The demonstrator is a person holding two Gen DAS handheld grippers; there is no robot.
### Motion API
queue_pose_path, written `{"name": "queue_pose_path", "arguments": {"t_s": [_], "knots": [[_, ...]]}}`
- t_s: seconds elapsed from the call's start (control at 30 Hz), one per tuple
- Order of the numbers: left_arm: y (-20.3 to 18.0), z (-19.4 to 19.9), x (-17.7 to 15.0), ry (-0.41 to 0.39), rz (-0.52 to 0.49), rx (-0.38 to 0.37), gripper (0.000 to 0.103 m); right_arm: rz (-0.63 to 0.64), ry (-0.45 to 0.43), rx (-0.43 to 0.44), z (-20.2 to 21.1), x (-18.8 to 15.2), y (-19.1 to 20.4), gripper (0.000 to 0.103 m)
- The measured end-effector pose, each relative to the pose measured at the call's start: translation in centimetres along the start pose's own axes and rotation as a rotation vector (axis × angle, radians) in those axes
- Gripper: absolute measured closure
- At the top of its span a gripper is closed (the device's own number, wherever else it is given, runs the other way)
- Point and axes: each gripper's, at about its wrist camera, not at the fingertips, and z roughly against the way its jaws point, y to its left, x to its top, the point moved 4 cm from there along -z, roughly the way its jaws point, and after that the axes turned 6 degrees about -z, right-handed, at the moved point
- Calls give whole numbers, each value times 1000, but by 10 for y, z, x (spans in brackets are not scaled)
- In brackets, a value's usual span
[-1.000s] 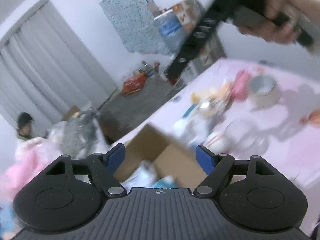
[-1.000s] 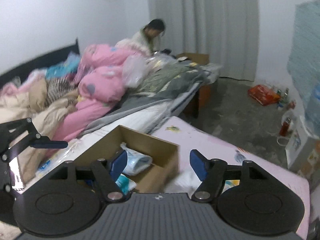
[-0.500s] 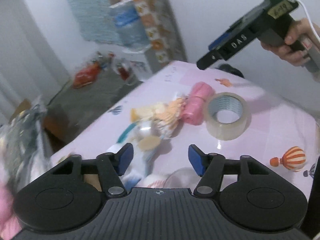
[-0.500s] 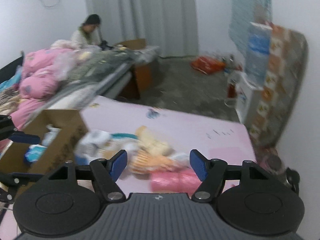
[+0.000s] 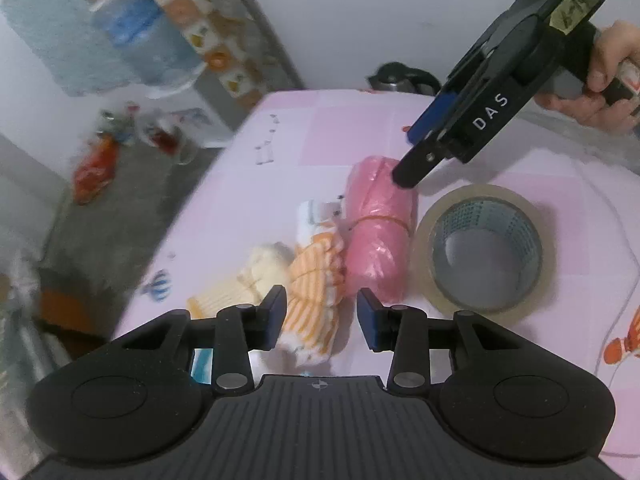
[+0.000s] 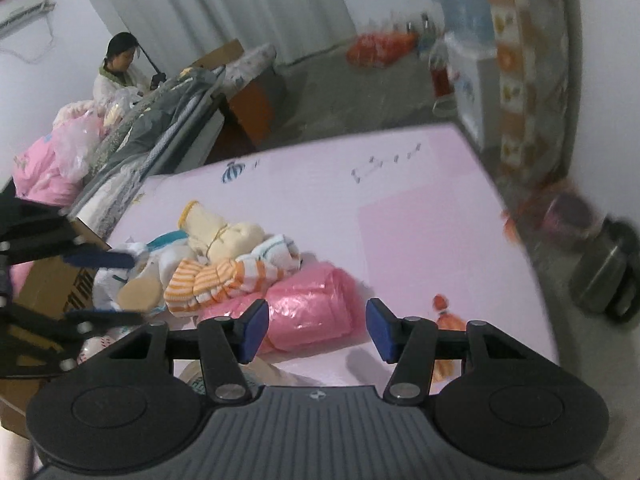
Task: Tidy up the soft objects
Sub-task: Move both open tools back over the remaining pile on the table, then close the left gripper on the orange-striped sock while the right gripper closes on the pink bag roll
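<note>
— On the pink table [image 5: 280, 168], what lies by the left gripper [image 5: 322, 314]?
— An orange-striped sock bundle [image 5: 316, 280] sits between its half-closed jaws, which have just been closing; no pad presses it.
— Anything unclear?
— The cream sock bundle [image 5: 260, 272] is blurred; the tape roll [image 5: 486, 248] stands just right.
— The right gripper [image 6: 316, 330]?
— Wide apart, narrowing slightly, empty over the pink plastic roll [image 6: 308, 304].
</note>
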Motion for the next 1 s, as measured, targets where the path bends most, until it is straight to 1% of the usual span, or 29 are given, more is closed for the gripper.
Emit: {"name": "queue_pose_path", "arguments": {"t_s": [0.17, 0.23, 0.3, 0.37, 0.47, 0.63, 0.7, 0.73, 0.77, 0.8, 0.9, 0.97, 1.0], "knots": [[5, -27, 9, 3, 16, -28, 63, -121, 64, 70, -24, 1, -15, 55], [8, -32, 10, 16, 33, -21, 64, -128, 95, 97, -29, -2, -14, 54], [12, -37, 14, 21, 46, -27, 64, -109, 111, 103, -30, -4, -12, 53], [18, -40, 15, 20, 77, -57, 65, -120, 128, 110, -31, -5, -13, 53], [23, -53, 14, 53, 147, -107, 66, -205, 129, 137, -36, 0, -20, 53], [14, -64, 14, 86, 90, -50, 66, -332, 124, 202, -48, 5, -29, 53], [14, -70, 14, 106, 91, -32, 66, -367, 131, 236, -54, 5, -29, 49], [14, -72, 14, 113, 102, -25, 67, -368, 131, 236, -56, 6, -26, 48], [14, -72, 15, 111, 120, -19, 68, -362, 128, 231, -57, 7, -23, 41], [14, -73, 16, 114, 128, -16, 69, -357, 124, 231, -58, 7, -18, 32], [13, -72, 16, 106, 114, -1, 70, -311, 115, 213, -60, 7, -4, 19], [13, -72, 16, 101, 128, 4, 70, -277, 101, 171, -61, 6, 6, 18], [14, -72, 15, 99, 135, 9, 70, -260, 92, 145, -62, 6, 11, 21]]}}
